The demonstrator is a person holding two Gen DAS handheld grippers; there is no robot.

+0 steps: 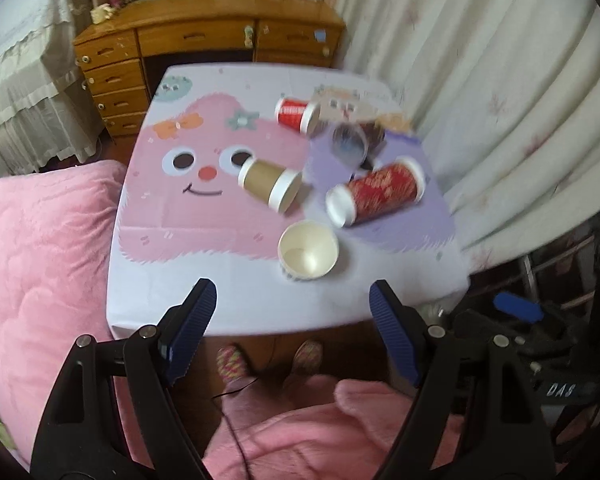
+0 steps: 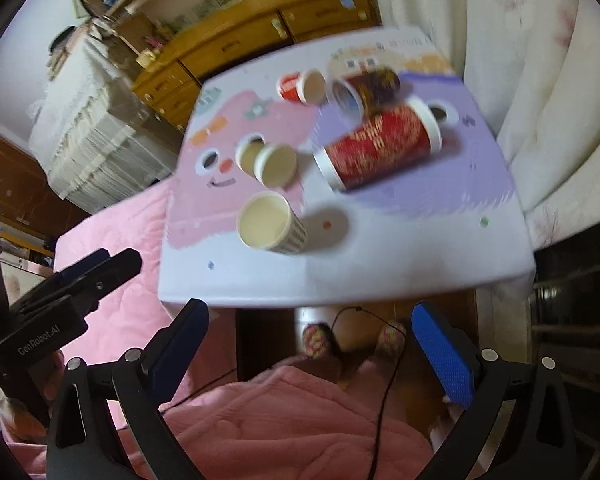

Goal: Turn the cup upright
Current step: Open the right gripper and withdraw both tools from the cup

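Both grippers, left gripper (image 1: 292, 300) and right gripper (image 2: 310, 324), hung wide-jawed and empty low in frame, while mid-table one striped cup (image 1: 308, 249) stood upright and, though blurred, the brown cup (image 1: 270, 186) probably awaited reaching and righting.

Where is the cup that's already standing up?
The upright cup stands near the table's front edge, just in front of the brown cup lying on its side.
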